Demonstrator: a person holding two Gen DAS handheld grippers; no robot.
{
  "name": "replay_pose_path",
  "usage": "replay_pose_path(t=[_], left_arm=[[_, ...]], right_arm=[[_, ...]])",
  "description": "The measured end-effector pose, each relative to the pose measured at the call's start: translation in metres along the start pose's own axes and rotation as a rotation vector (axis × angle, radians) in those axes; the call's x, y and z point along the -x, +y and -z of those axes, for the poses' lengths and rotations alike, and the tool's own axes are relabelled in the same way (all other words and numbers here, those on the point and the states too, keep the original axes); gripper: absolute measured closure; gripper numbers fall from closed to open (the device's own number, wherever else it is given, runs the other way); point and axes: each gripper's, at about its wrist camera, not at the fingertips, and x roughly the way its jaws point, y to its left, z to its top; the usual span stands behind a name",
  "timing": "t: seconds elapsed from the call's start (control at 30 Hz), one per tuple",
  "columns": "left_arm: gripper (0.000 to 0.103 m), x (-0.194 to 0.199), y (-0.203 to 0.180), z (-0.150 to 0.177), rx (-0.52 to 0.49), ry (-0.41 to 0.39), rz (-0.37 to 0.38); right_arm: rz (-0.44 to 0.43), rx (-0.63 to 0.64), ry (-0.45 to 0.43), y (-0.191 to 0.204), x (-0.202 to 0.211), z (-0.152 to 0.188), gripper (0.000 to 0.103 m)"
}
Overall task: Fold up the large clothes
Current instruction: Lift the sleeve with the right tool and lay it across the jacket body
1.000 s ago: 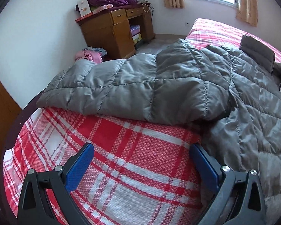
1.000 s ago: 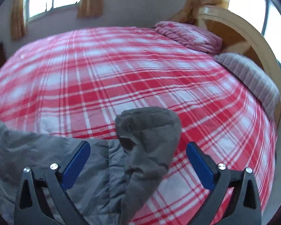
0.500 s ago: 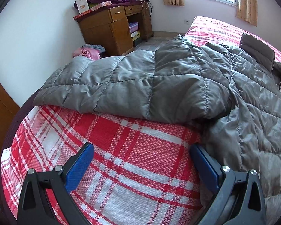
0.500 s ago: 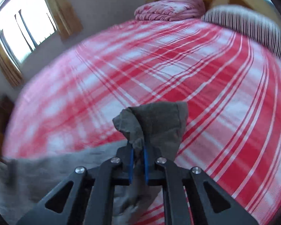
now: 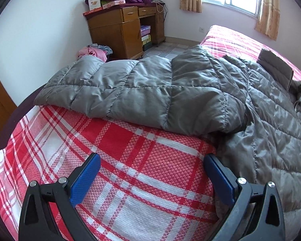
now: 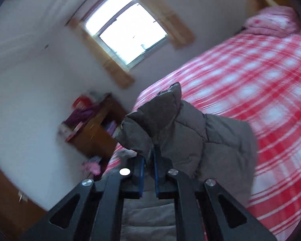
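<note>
Your right gripper (image 6: 149, 172) is tilted, clamped tight on a bunched fold of the grey puffer jacket (image 5: 190, 98) and holding it up off the red plaid bed (image 5: 130, 160). Your left gripper (image 5: 150, 172) hangs wide open over bare bedspread, just beside the jacket's hem. No readable writing anywhere. Cluttered wooden desk (image 5: 118, 30) sits by the wall, window (image 6: 126, 34) beyond.

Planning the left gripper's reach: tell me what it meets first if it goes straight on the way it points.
Most likely the red plaid bedspread between the open left gripper fingers; the grey quilted jacket lies just beyond, though depth is hard to judge.
</note>
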Motion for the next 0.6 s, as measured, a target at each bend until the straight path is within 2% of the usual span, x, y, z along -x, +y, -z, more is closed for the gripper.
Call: replay_pose_path(t=[0.1, 0.23, 0.3, 0.5, 0.57, 0.6], left_arm=[[0.001, 0.001, 0.011, 0.001, 0.042, 0.000, 0.017], [0.001, 0.005, 0.022, 0.004, 0.092, -0.004, 0.040], [0.001, 0.004, 0.028, 0.004, 0.110, -0.002, 0.053], [0.001, 0.008, 0.029, 0.004, 0.113, -0.012, 0.068], [0.001, 0.009, 0.027, 0.004, 0.105, -0.016, 0.071], [0.001, 0.009, 0.027, 0.003, 0.102, -0.016, 0.071]], right_arm=[[-0.131, 0.035, 0.089, 0.058, -0.047, 0.028, 0.092], [-0.209, 0.119, 0.206, 0.121, -0.116, 0.079, 0.092], [-0.238, 0.117, 0.277, 0.137, -0.150, 0.105, 0.092], [-0.212, 0.124, 0.445, 0.153, -0.245, 0.182, 0.092], [-0.196, 0.158, 0.473, 0.157, -0.262, 0.202, 0.092], [-0.182, 0.178, 0.478, 0.162, -0.270, 0.212, 0.088]])
